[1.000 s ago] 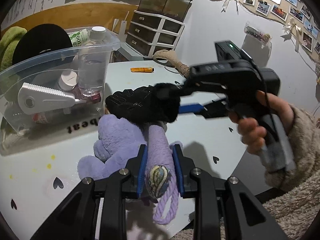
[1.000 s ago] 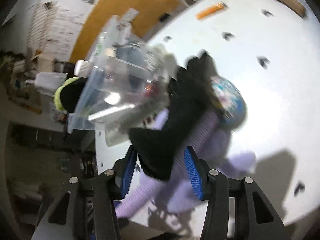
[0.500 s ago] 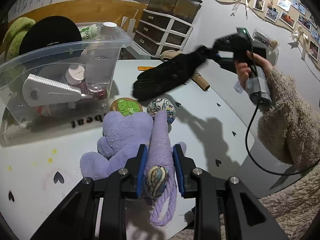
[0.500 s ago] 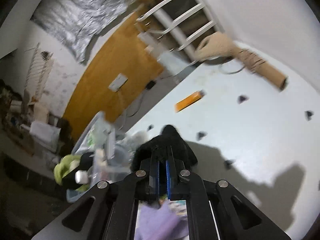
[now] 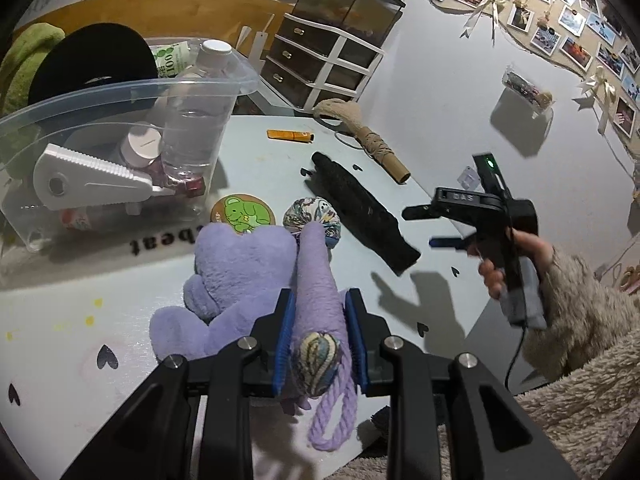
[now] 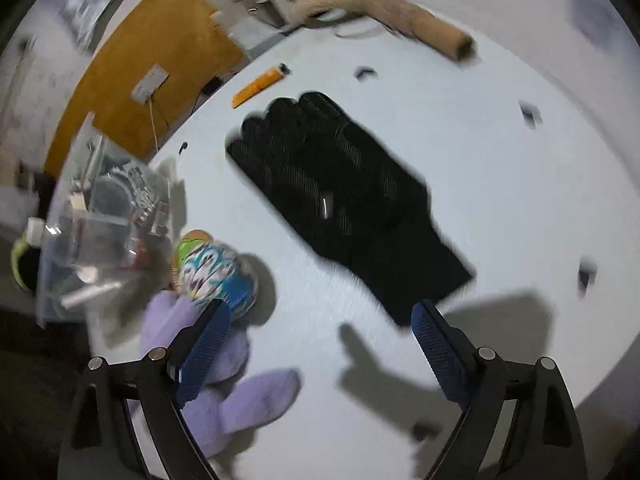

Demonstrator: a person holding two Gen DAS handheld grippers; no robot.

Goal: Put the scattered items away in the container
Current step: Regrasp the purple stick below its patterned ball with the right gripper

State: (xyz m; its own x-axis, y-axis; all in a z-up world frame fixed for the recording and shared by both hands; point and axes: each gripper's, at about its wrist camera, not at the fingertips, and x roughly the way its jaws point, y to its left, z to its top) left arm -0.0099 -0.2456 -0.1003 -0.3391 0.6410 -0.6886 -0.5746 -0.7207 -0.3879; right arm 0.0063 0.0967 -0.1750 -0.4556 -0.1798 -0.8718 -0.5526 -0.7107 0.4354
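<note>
White table (image 5: 120, 280) spreads wide ahead of both grippers, its curved near edge just under the right gripper (image 5: 434, 228) and open bare top beyond it — plenty of room out there. The clear container (image 5: 120, 120) stands ahead and left of the left gripper (image 5: 318, 344), right by the table's far-left side, already packed with a bottle and a white tool. Purple plush toy (image 5: 240, 272) lies straight ahead of the left gripper, whose blue pads are clenched on its long limb; a looped cord dangles below. Black glove (image 6: 344, 200) lies flat on the table just ahead of the right gripper (image 6: 320, 344), cuff nearest, fingers pointing away — those jaws have just been opening and stand wide, released, nothing pinched between them. A patterned ball (image 5: 312, 218) and a green bear coaster (image 5: 242, 214) sit between the plush and the container, blocking the straight path. Further off: an orange lighter (image 5: 290, 135) and a cardboard-cored twine roll (image 5: 376, 148) near the far edge. Beyond the table, a drawer unit and a photo-covered wall.
</note>
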